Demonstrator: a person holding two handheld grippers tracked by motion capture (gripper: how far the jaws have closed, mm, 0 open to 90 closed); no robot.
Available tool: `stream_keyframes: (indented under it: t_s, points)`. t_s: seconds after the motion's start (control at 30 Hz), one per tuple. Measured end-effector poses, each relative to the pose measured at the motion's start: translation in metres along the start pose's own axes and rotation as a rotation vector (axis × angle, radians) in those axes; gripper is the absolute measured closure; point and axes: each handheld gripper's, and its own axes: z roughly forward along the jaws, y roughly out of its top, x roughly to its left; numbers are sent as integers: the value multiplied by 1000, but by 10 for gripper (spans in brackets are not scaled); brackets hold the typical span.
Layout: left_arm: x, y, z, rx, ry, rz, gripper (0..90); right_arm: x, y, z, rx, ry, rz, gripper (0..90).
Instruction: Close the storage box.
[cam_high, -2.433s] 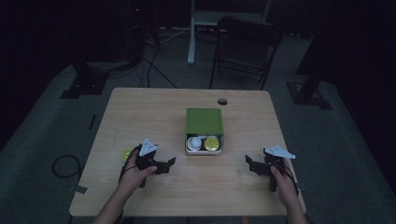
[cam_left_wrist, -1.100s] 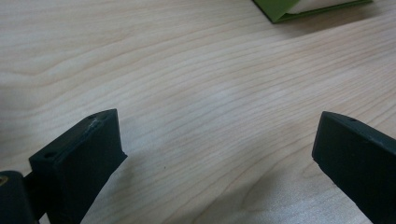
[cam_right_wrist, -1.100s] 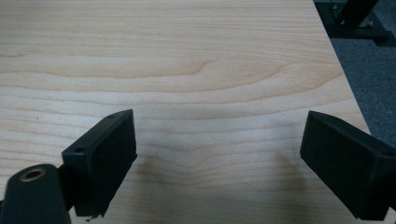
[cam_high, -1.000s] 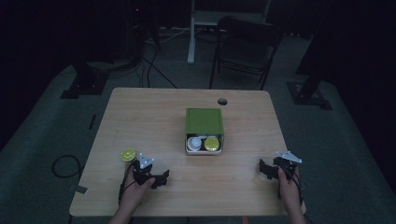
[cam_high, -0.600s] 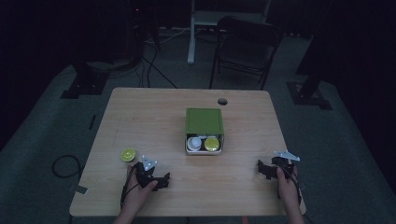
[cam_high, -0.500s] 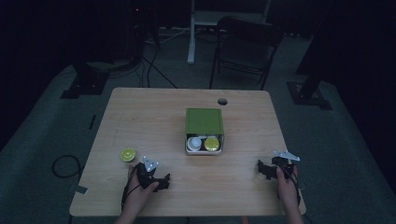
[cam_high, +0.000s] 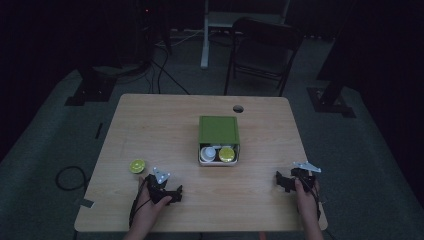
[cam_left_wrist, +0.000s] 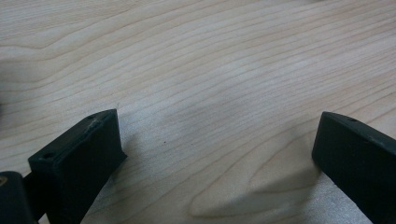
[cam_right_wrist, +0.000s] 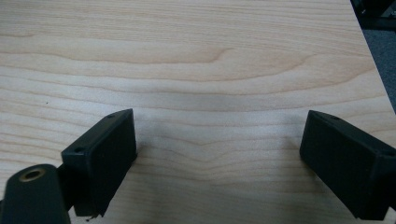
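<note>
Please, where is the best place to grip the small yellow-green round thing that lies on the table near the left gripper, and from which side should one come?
The yellow-green round thing lies flat and alone on the table, just beyond the left gripper. Probably best to come from above and close the jaws across its round edge, since it looks low and its sides are free. The left gripper is open and empty, so it seems ready.
</note>
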Motion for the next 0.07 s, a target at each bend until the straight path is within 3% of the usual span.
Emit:
stream_keyframes:
  t_s: [0.07]
  points:
    - [0, 0, 0, 0, 1, -1, 19, 0, 0, 0, 0, 0, 0, 105]
